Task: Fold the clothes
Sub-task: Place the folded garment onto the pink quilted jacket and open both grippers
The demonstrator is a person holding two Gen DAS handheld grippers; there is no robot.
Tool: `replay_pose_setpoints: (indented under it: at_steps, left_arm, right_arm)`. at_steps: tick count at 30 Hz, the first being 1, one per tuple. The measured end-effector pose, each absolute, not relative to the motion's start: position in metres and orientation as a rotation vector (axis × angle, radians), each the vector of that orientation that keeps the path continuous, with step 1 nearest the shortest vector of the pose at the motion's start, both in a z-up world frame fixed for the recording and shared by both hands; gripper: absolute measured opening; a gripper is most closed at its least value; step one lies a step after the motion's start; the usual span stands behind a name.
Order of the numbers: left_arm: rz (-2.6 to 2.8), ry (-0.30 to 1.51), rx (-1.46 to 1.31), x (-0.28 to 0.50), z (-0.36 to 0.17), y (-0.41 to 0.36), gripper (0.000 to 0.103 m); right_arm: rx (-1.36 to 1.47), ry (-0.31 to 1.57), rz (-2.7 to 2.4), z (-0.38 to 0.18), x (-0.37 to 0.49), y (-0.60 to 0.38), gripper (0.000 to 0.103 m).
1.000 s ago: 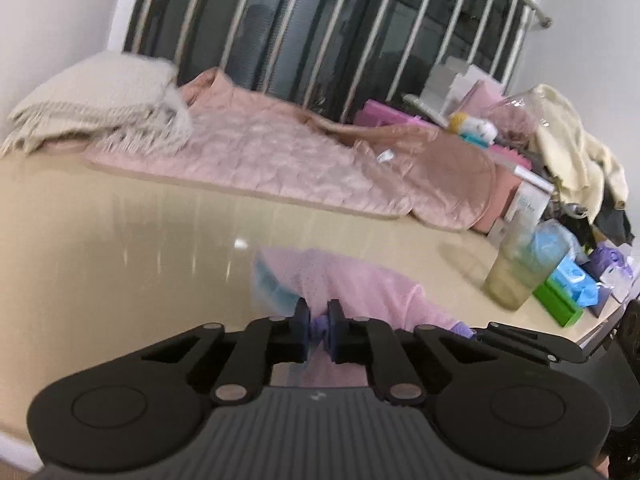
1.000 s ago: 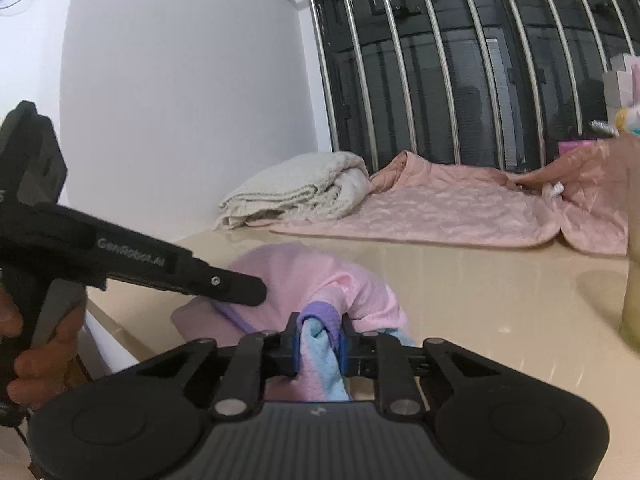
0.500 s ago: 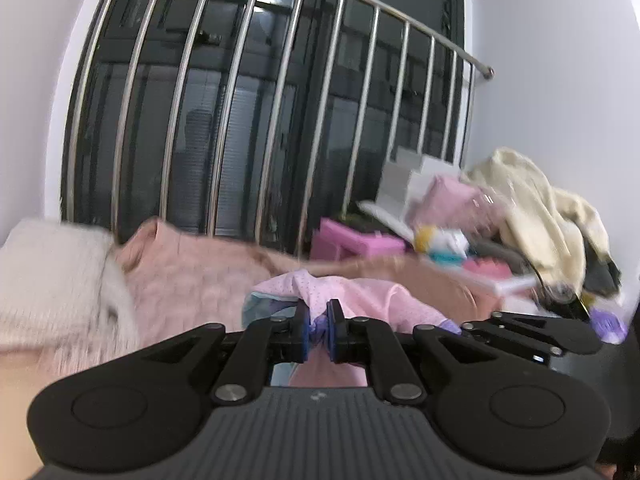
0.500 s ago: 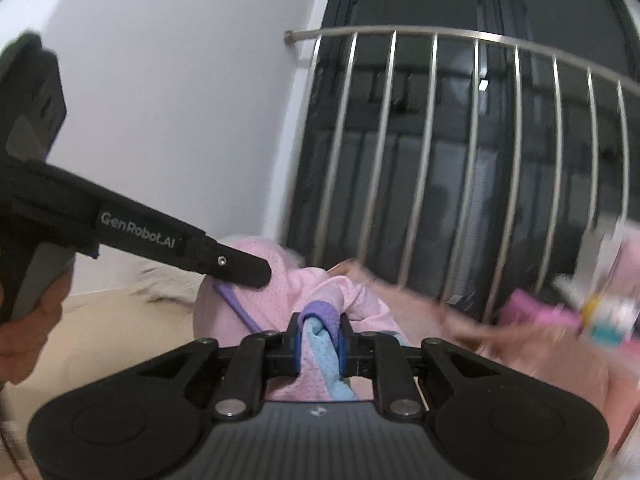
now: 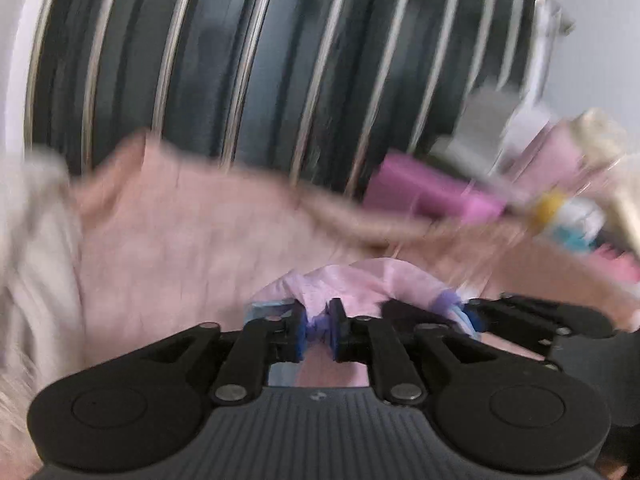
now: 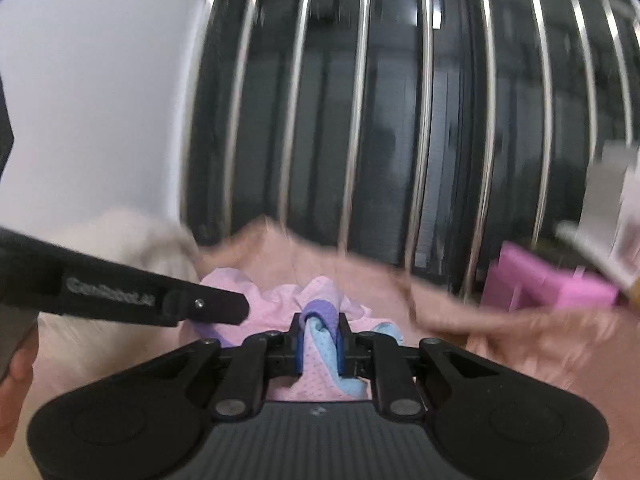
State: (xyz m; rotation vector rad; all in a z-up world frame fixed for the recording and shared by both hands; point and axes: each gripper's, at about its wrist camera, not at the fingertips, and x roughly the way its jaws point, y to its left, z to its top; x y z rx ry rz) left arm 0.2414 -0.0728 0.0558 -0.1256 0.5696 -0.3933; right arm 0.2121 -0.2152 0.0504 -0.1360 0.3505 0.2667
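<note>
Both views are heavily motion-blurred; only the grippers and the cloth in them read sharply.

Left gripper (image 5: 319,330): the blue-padded jaws stand close together with a fold of purple trim pinched between them. The jaws have just been opening a little, yet cloth remains between the pads and appears gripped. The pink garment (image 5: 360,286) bunches up directly ahead of the fingertips and runs off to the right of this gripper, where its purple and light-blue edge meets the tip of the other gripper.

Right gripper (image 6: 320,338): the jaws are clamped on a thick fold of the same garment, pink dotted fabric with a light-blue layer and a purple band arching over the top between the pads. The rest of the garment mounds just ahead and to the left of the fingertips. The left gripper's black finger crosses in from the left, its tip against the garment. Part of a hand (image 6: 14,376) shows at the lower left edge.

Beyond both grippers lies a peach quilted blanket (image 5: 188,236), with a cream throw (image 6: 132,236) to its left. Behind these stands a metal-barred railing (image 6: 360,112) over dark glass. To the right, a magenta box (image 6: 548,284) and blurred clutter are discernible; their details cannot be told.
</note>
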Motion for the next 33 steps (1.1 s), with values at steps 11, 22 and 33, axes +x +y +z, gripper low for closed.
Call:
replay_pose_setpoints:
  at_steps: [11,22,33]
  left_arm:
    - [-0.386,0.722,-0.272,0.244,0.02,-0.049,0.063]
    - [-0.424,0.692,-0.1,0.213,0.013,-0.064,0.004]
    - [-0.305,0.661,-0.223,0.198,0.034,-0.027,0.039]
  right_arm:
    - [0.115,0.561,0.173,0.017,0.23,-0.258,0.025]
    - [0.154,0.611,0.178,0.006,0.232,-0.26,0.023]
    - [0.134,0.548,0.142,0.026,0.217,-0.259,0.042]
